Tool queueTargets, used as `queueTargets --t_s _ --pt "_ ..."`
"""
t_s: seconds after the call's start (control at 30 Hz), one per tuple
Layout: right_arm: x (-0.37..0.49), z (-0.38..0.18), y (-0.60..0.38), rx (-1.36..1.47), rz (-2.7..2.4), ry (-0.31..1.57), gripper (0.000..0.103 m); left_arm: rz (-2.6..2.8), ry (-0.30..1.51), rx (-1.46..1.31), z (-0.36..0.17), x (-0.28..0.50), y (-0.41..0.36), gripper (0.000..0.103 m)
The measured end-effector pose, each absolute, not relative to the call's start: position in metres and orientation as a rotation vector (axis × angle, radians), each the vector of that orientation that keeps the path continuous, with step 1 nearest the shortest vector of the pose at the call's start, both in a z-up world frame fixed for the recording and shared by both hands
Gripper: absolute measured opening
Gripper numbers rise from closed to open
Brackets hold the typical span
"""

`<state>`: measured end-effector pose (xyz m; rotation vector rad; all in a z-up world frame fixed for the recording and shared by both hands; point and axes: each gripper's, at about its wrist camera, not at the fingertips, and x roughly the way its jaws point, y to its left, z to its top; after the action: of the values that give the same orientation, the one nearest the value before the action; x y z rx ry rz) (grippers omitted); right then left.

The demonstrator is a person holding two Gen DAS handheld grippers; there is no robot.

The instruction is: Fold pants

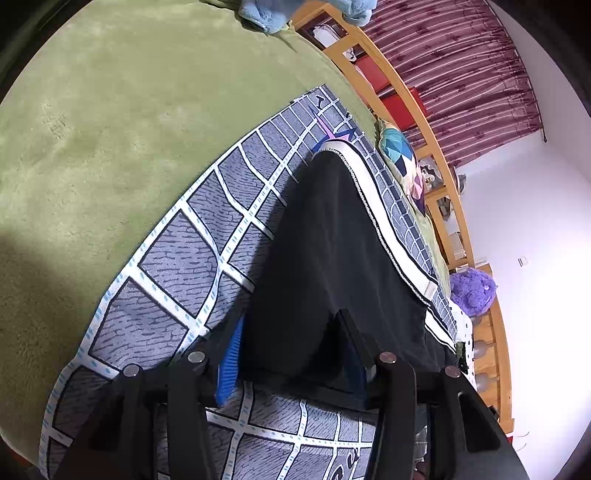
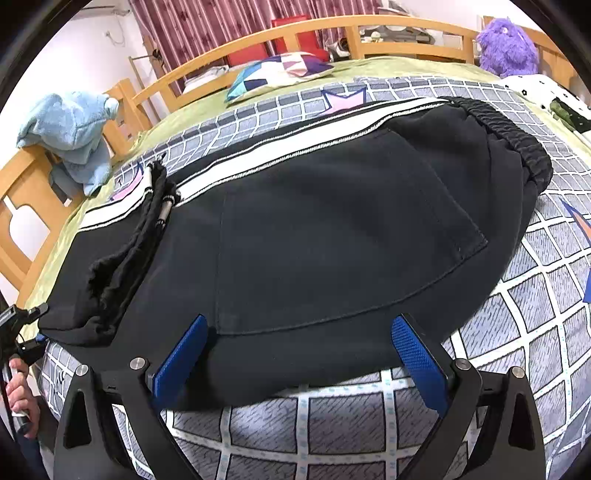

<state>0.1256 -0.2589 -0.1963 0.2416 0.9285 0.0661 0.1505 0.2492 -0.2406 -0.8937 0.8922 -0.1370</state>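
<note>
Black pants (image 2: pixel 314 229) with a white side stripe lie folded on a grey checked mat (image 2: pixel 535 280) on the bed. The elastic waistband (image 2: pixel 517 144) is at the right and the drawstrings (image 2: pixel 155 206) at the left in the right wrist view. My right gripper (image 2: pixel 299 354) is open, its blue pads (image 2: pixel 417 362) straddling the pants' near edge. In the left wrist view my left gripper (image 1: pixel 291 354) is open around the black pants (image 1: pixel 332 258), with cloth between the fingers and one blue pad (image 1: pixel 231 362) showing. The left gripper also shows at the pants' left end (image 2: pixel 22 325).
A green blanket (image 1: pixel 110 129) covers the bed. A wooden bed rail (image 2: pixel 258 33) runs along the far side. A patterned pillow (image 2: pixel 280 70), a light blue towel (image 2: pixel 70 129) and a purple plush toy (image 2: pixel 509 44) sit near the rail. Red striped curtains hang behind.
</note>
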Motion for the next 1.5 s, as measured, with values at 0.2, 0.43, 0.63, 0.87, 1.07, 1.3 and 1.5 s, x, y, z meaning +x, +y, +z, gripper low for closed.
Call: queueTargets --t_s 0.2,0.43,0.63,0.87,1.07,1.3,1.5 --pt "0.125 -0.198 -0.251 0.197 0.031 0.930 0.100 -0.098 0.892 -0.861 -0.238 0.150 0.246 0.042" --pt "0.120 -0.193 -0.256 0.258 0.047 0.926 0.098 -0.021 0.819 -0.661 -0.211 0.142 0.227 0.024" --pt "0.106 -0.177 -0.271 0.283 0.080 0.912 0.088 0.024 0.718 -0.487 -0.144 0.136 0.181 0.017" --pt "0.076 -0.154 -0.304 0.262 0.022 0.835 0.088 -0.133 0.652 -0.283 -0.064 0.142 0.078 0.014" --pt "0.045 -0.138 -0.334 0.209 -0.044 0.760 0.086 -0.325 0.686 -0.170 -0.057 0.150 -0.034 0.014" --pt "0.022 -0.147 -0.369 0.362 -0.055 0.779 0.086 -0.479 0.917 -0.162 -0.145 0.168 -0.131 0.014" --pt "0.019 -0.148 -0.364 0.373 -0.038 0.779 0.086 -0.579 1.008 -0.186 -0.159 0.165 -0.129 0.025"
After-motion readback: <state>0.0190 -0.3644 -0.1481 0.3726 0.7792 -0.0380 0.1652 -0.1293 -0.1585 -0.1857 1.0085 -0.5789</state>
